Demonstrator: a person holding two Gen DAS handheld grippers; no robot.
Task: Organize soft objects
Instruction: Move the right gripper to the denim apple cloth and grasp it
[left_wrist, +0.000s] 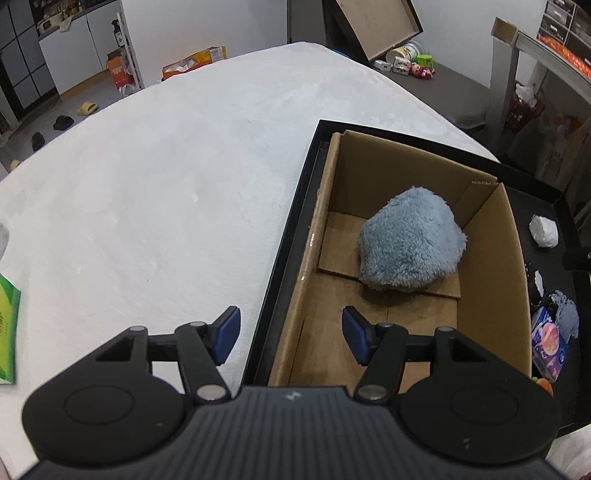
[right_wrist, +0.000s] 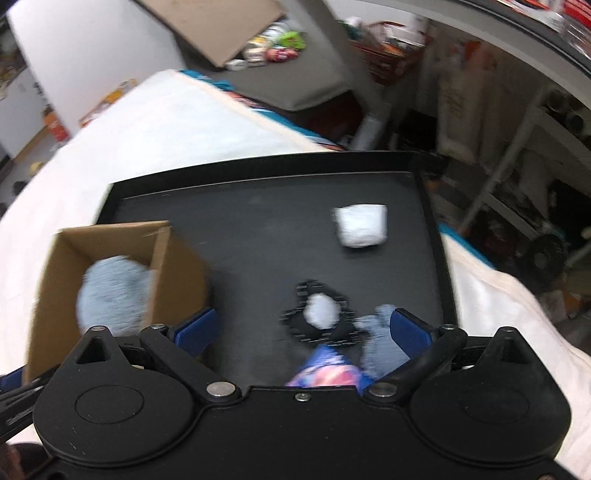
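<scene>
Status, L to R. Left gripper (left_wrist: 291, 338): jaws apart, nothing held, over near edge of cardboard box (left_wrist: 511, 258). Fluffy blue plush (left_wrist: 410, 245) lies inside box: one item stowed. Black tray (right_wrist: 258, 240) carries box plus remaining items: white bundle (right_wrist: 361, 225), black/white piece (right_wrist: 320, 314), blue fuzzy item (right_wrist: 382, 343), printed pouch (right_wrist: 327, 371). Right gripper (right_wrist: 303, 334): jaws apart, empty, above these. Est. progress: early; approx. four left.

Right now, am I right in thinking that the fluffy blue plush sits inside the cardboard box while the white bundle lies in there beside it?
Not quite. The fluffy blue plush is inside the cardboard box, but the white bundle lies outside it, on the black tray. The right wrist view shows this most clearly.
</scene>
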